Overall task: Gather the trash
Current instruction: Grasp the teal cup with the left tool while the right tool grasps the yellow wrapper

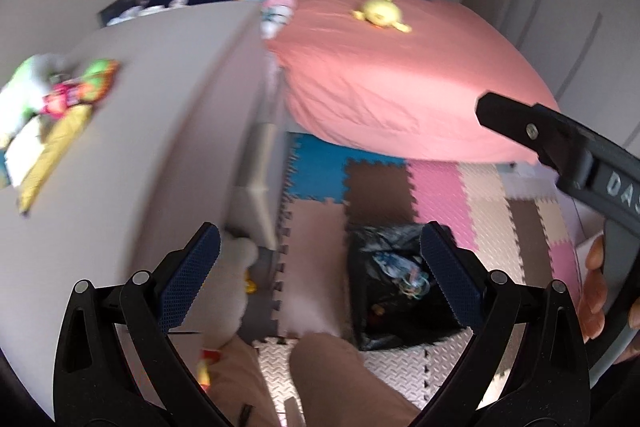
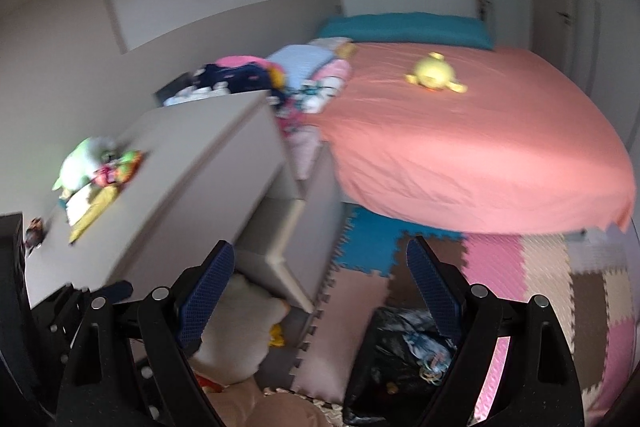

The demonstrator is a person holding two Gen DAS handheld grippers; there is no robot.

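Pointing downward over trash bag point(image 1: 394, 291): both tools, jaws wide, empty.

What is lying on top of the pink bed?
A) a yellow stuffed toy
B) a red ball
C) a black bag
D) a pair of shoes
A: a yellow stuffed toy lies alone on the pink bed, while the black bag sits down on the floor mats.

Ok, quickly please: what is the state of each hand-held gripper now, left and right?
Left hand-held gripper: open, holding nothing.
Right hand-held gripper: open, holding nothing.
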